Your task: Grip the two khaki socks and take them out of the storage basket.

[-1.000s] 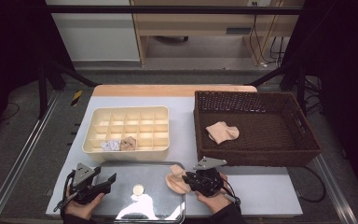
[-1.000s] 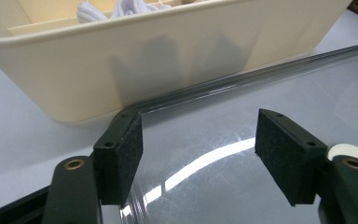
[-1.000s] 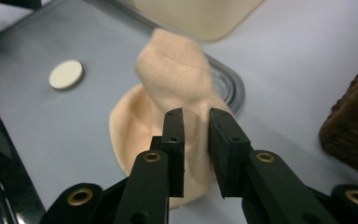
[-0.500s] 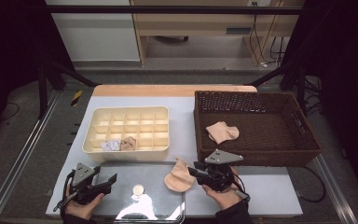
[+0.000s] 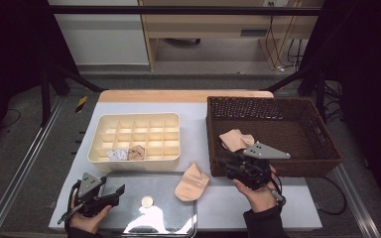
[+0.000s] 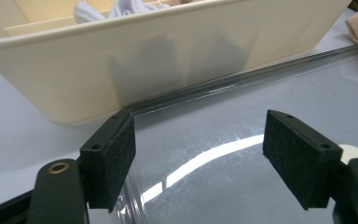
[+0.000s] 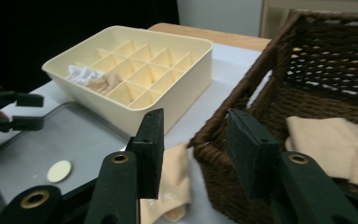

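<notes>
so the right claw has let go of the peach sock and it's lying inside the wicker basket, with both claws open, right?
Not quite: the peach sock that the right claw has let go of lies on the table, beside the metal tray, just outside the wicker basket. The high view shows it. Both claws are open, the left claw too.

Peach-beige sock on a pale grey-blue table top, just in front of the cream divided tray; same peach-beige for the folded sock inside the dark brown woven basket; white crumpled cloth and tan cloth in the cream tray's front compartments; shiny silver metal tray with a pale cream disc; black for both grippers, left and right, grey plate on top of each.
</notes>
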Motion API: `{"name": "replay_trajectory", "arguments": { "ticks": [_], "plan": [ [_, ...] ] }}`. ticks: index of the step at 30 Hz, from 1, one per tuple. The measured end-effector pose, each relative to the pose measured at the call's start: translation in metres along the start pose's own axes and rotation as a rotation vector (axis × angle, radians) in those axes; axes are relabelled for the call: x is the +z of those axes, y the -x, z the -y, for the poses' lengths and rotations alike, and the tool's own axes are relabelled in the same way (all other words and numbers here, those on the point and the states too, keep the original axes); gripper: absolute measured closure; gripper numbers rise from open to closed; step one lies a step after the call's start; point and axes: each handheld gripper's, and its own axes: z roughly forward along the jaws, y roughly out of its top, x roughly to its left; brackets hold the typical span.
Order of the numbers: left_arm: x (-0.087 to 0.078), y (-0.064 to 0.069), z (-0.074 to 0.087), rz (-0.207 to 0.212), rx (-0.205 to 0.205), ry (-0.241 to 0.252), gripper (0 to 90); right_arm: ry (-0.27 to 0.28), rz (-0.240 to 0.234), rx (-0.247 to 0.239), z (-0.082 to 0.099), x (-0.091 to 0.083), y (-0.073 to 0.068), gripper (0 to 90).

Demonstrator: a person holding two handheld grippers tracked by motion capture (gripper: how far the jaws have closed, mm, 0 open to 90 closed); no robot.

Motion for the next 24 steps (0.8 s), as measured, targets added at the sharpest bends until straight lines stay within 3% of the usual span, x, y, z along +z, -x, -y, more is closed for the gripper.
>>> {"name": "replay_trajectory", "arguments": {
  "ticks": [13,24],
  "plan": [
    [0.001,0.0,0.0,0.001,0.006,-0.006,25.8,0.015,0.109,0.021,-0.034,0.0,0.032,46.0],
    [0.003,0.0,0.001,0.001,0.01,-0.016,27.5,-0.005,0.183,-0.024,-0.066,0.01,0.049,45.0]
  ]
}}
